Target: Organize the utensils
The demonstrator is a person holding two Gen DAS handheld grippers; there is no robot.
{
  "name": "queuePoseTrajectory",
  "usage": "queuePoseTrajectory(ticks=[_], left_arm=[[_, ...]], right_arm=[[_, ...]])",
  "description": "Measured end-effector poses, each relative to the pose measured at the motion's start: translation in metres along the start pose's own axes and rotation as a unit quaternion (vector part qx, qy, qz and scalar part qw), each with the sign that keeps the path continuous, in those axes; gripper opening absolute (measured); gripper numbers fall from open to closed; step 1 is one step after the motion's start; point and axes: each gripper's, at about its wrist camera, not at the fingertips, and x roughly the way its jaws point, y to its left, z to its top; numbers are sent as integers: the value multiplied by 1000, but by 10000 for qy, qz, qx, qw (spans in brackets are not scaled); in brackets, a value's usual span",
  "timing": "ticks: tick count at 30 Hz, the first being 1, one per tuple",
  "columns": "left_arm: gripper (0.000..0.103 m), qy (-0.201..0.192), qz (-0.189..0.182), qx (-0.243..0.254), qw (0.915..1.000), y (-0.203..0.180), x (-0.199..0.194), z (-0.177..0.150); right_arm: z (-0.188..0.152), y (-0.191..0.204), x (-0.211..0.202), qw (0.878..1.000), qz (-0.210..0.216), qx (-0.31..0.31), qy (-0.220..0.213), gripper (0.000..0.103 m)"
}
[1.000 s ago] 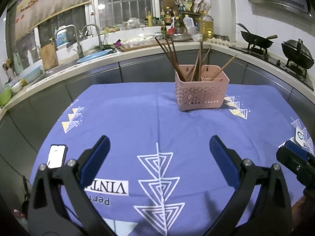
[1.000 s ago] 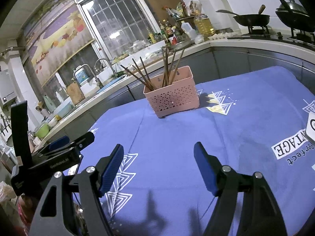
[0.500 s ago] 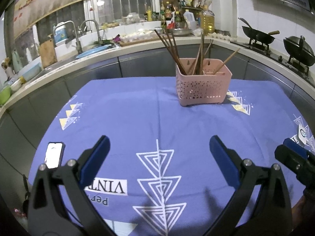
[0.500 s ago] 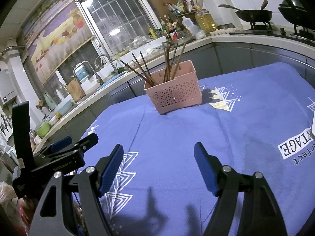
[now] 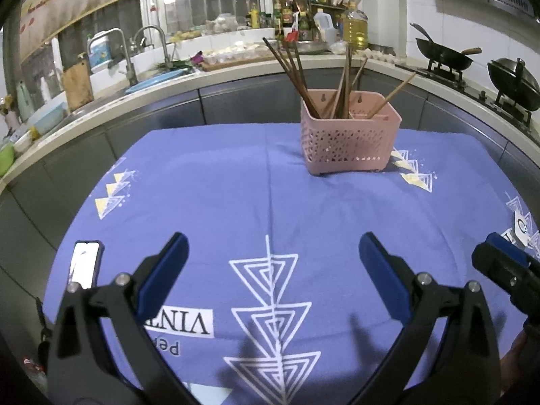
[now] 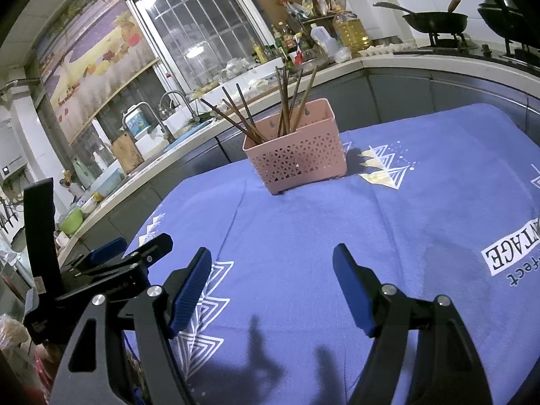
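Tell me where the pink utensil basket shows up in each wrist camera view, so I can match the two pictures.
Left wrist view: the pink utensil basket sits upper centre-right, at the far end of the blue tablecloth.
Right wrist view: the basket sits just above centre, on the cloth's far edge.
Shared landmark: the yellow oil bottle on the counter behind it.

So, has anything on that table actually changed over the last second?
Hardly anything. Nothing was picked up or let go: the left gripper and right gripper stay open and empty above the blue cloth. The pink basket of chopsticks and the phone haven't moved.
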Motion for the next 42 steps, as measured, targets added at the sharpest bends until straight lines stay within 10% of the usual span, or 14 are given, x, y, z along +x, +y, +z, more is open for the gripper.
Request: queuePoseTrajectory(ticks=[42], left_arm=[[97, -359, 309, -109, 9988, 15, -16, 6]], right_arm=[[11, 18, -6, 9996, 131, -145, -202, 74]])
